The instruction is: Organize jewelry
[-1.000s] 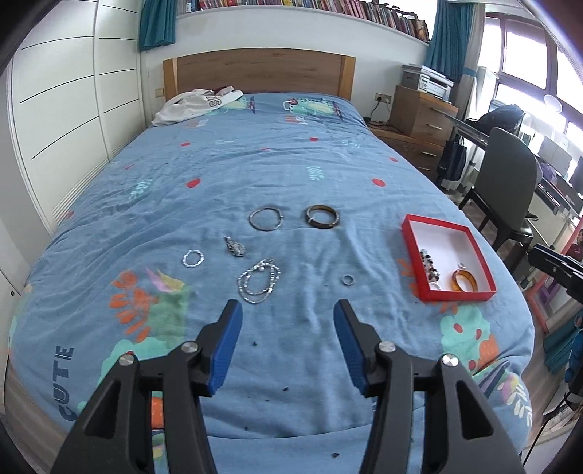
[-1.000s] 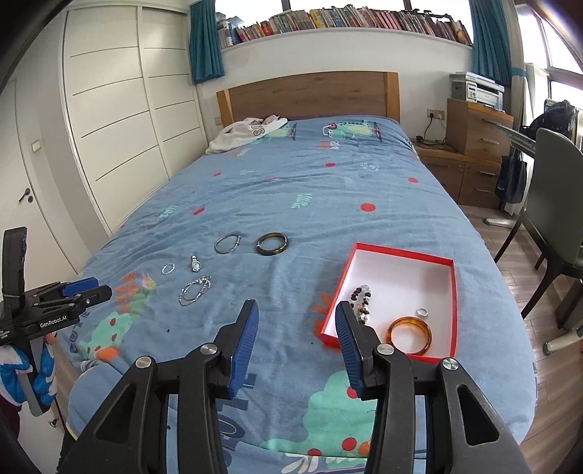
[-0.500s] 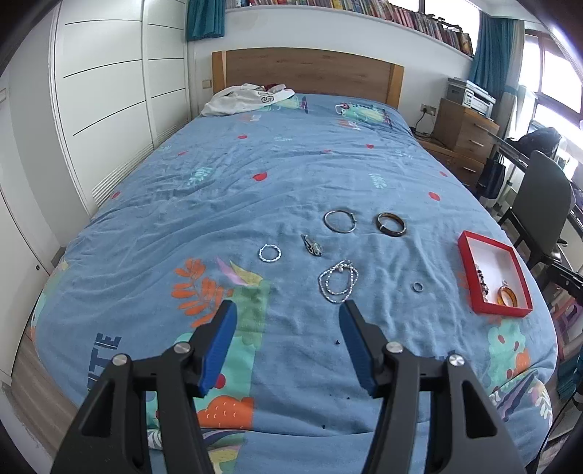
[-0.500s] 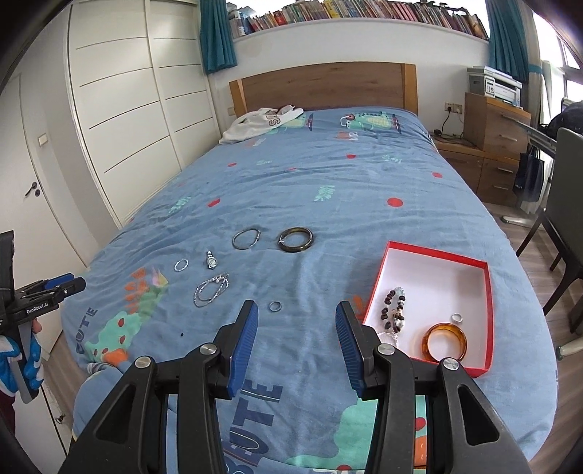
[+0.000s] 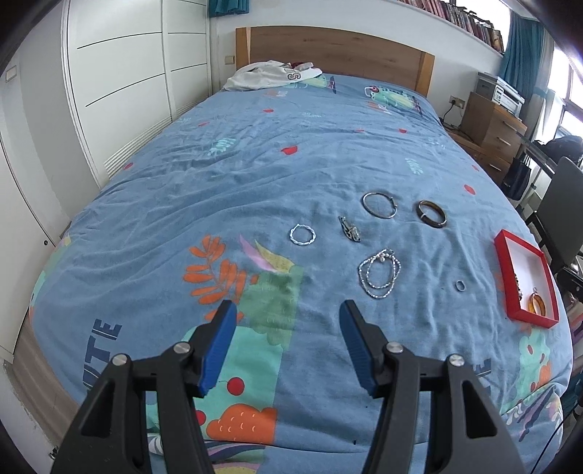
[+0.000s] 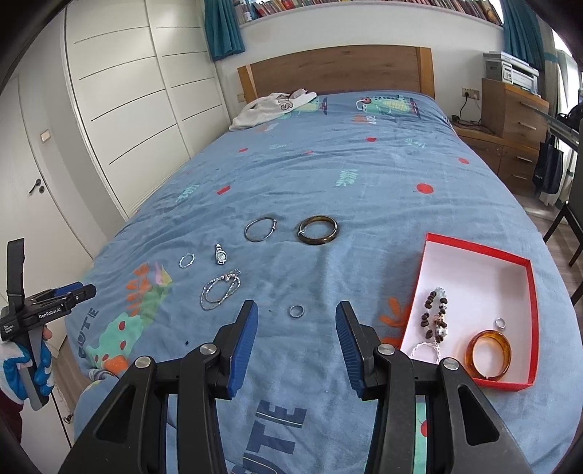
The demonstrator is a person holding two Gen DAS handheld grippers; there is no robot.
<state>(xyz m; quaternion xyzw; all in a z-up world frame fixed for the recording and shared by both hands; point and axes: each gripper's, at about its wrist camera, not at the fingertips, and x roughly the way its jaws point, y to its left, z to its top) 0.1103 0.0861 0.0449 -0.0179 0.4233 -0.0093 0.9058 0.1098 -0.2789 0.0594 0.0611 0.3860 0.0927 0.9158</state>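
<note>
We held the left gripper (image 5: 288,321) and right gripper (image 6: 297,324) tilted down over the bed's (image 5: 328,164) foot edge, jaws open and empty, the red tray's (image 5: 510,291) contents barely legible from the left view.

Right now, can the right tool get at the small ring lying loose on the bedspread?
Probably yes. The small ring lies alone on the bedspread, just ahead of the right tool, whose jaws stand open and empty. Nothing lies between them; the beaded necklace and red box sit off to either side.

White wardrobe (image 6: 120,109), wooden headboard (image 6: 339,69), teal curtains (image 6: 222,29), bookshelf (image 6: 364,3), wooden dresser (image 6: 513,120)
</note>
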